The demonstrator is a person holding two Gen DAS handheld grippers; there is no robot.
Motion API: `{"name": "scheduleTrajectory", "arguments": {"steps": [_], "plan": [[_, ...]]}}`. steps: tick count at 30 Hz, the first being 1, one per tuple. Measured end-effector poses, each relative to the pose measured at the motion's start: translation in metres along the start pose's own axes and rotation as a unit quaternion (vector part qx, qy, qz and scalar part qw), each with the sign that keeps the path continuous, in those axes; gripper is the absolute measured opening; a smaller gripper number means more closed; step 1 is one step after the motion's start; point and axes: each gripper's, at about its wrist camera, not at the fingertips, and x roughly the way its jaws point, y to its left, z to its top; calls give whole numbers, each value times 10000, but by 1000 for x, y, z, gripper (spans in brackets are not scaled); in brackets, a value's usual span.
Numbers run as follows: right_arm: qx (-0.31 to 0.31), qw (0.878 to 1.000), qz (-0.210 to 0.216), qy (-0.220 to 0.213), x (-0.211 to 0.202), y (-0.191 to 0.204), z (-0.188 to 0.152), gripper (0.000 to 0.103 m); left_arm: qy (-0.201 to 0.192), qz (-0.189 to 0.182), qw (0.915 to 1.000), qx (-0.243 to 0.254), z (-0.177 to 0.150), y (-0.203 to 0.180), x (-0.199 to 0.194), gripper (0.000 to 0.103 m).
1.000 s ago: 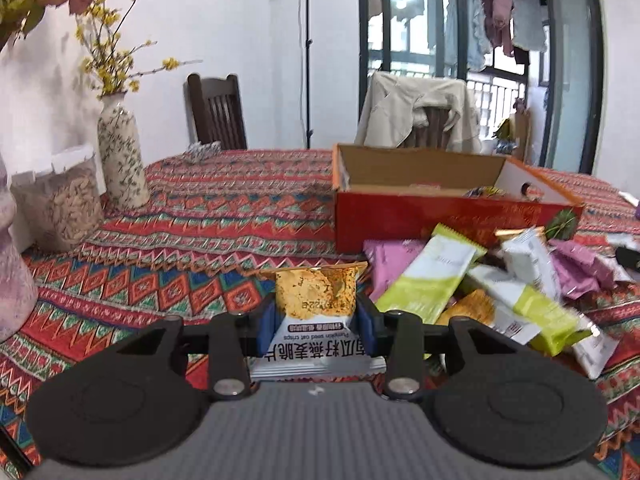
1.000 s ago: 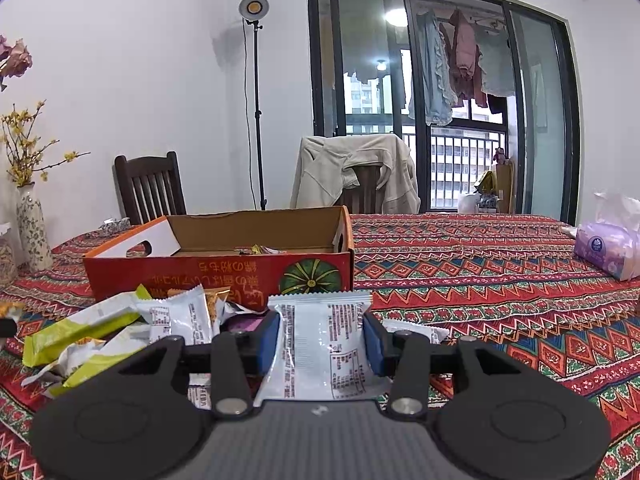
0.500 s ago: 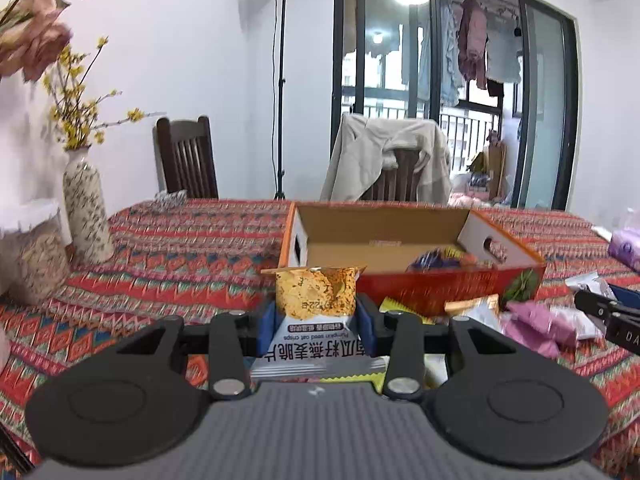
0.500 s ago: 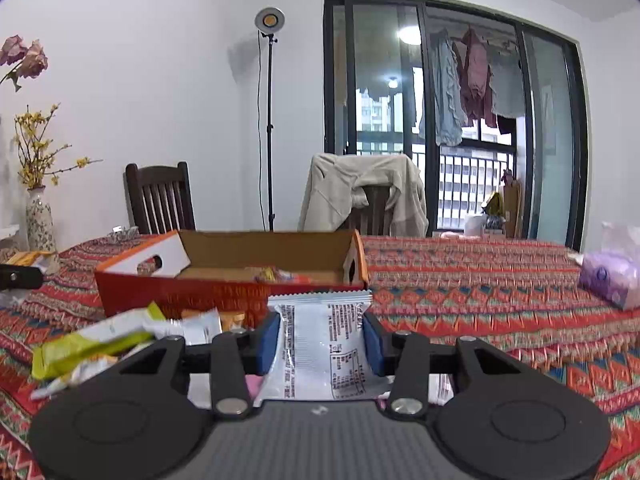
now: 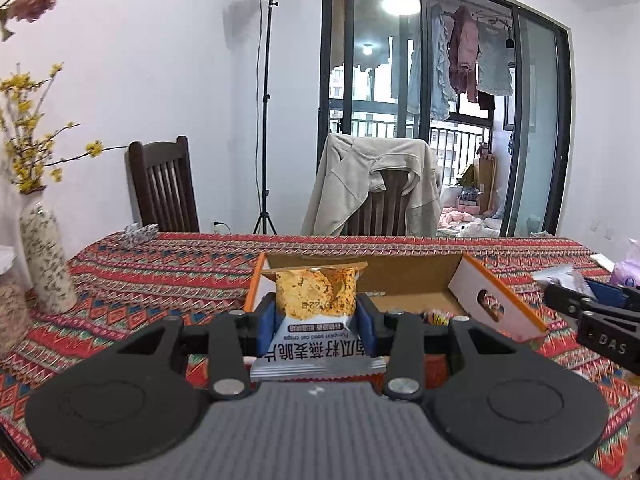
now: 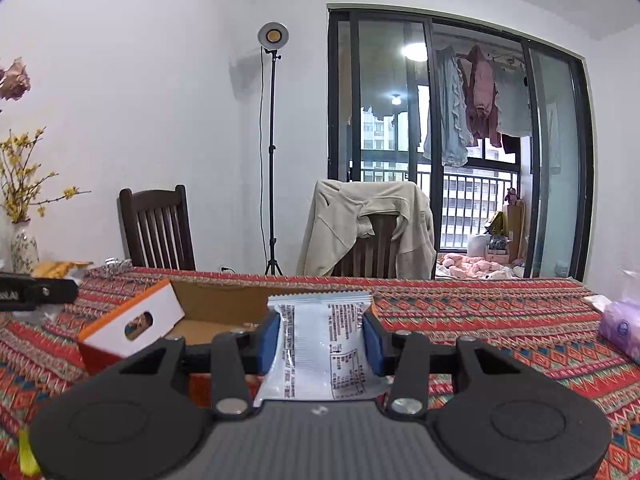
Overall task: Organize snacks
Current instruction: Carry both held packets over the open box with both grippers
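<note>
Covering the table (image 5: 168,264) is a woven cloth of red zigzag bands, with a white wall behind. My left gripper (image 5: 316,312) clamps a crinkly oat-crisp packet (image 5: 316,292) over the open cardboard box (image 5: 416,280). My right gripper (image 6: 320,336) clamps a glossy white packet (image 6: 320,344) above the box's near edge.

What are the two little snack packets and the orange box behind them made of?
The oat crisp packet looks like thin glossy plastic film: it shines and has a crimped, serrated end seal. The white packet seems the same, with a zigzag top edge and soft creases. The orange box appears to be printed cardboard: plain brown inside, a punched handle hole in its end flap.
</note>
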Motion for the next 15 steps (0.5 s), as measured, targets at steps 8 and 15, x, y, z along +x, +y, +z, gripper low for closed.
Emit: {"name": "scheduleTrajectory", "arguments": {"steps": [8,15], "plan": [[148,9999,41,19,52,11,19,43,13,-62,9999,-96,12,-11,43,41],[411,9991,11,72,89,7,16,43,114,2,9994,-323,7,-8,81,41]]}}
